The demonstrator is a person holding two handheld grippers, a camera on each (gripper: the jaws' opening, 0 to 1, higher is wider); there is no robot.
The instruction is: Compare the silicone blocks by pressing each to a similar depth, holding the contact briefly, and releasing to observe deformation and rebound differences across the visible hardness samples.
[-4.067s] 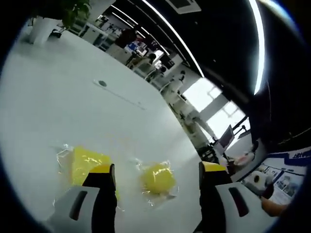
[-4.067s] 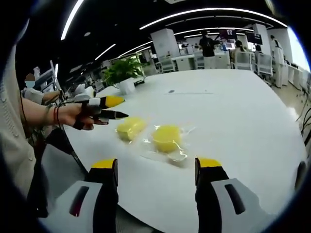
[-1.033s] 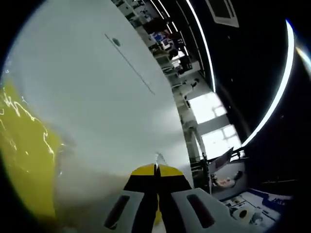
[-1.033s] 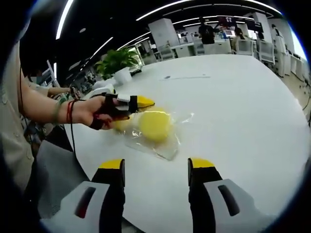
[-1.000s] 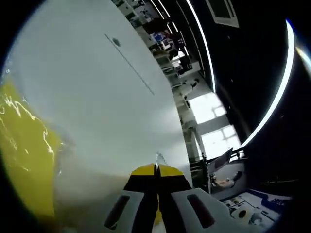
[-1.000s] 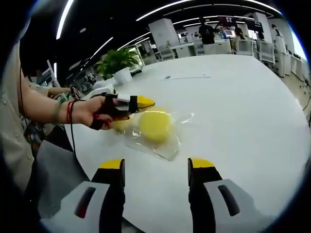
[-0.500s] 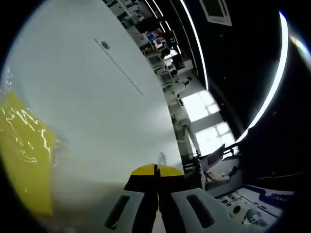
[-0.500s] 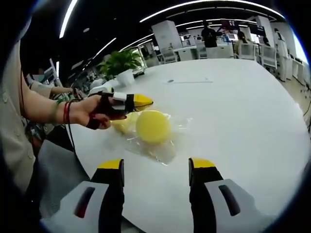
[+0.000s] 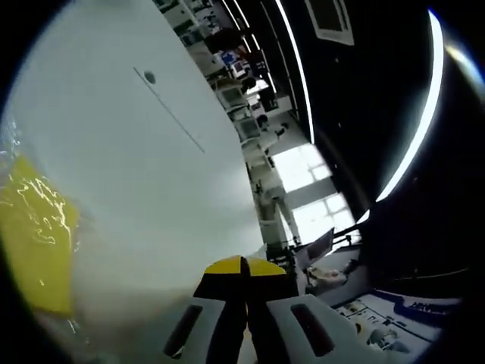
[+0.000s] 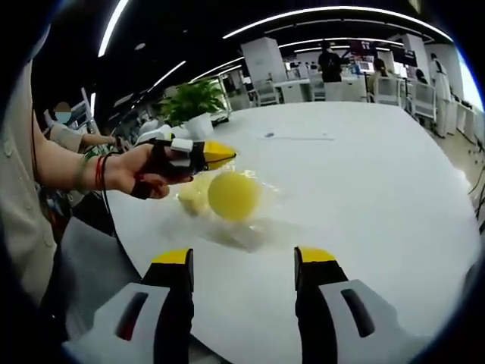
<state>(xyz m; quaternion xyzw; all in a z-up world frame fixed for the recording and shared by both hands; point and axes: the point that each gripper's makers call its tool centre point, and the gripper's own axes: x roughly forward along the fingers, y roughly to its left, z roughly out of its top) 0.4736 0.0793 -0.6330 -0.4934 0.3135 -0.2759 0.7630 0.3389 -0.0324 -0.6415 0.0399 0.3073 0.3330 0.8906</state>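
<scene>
Right gripper view puts the round yellow silicone block (image 10: 233, 196) on the white table (image 10: 364, 174), sealed in a clear plastic bag (image 10: 254, 227) whose loose film spreads flat toward the camera; a paler yellow block (image 10: 189, 199) lies just beside it on its left, apparently bagged too, though the film there is hard to make out. The left gripper (image 10: 216, 155), held in the person's hand (image 10: 132, 173), hovers just above and beside the round block with its yellow tips pressed together and nothing between them. In the left gripper view the same closed tips (image 9: 244, 267) meet in a single seam, and a flat yellow block (image 9: 34, 235) under crinkled film sits at the left edge, apart from the tips. The right gripper (image 10: 244, 262) waits near the table edge with its jaws wide apart and empty, the blocks well ahead of it. My judgement is that this is the release phase of a press, the closed tips lifted off so rebound can be watched. The next move probably calls for bringing the tips down on the neighbouring block to a matching depth, pressing squarely so the slippery bag does not slide.
</scene>
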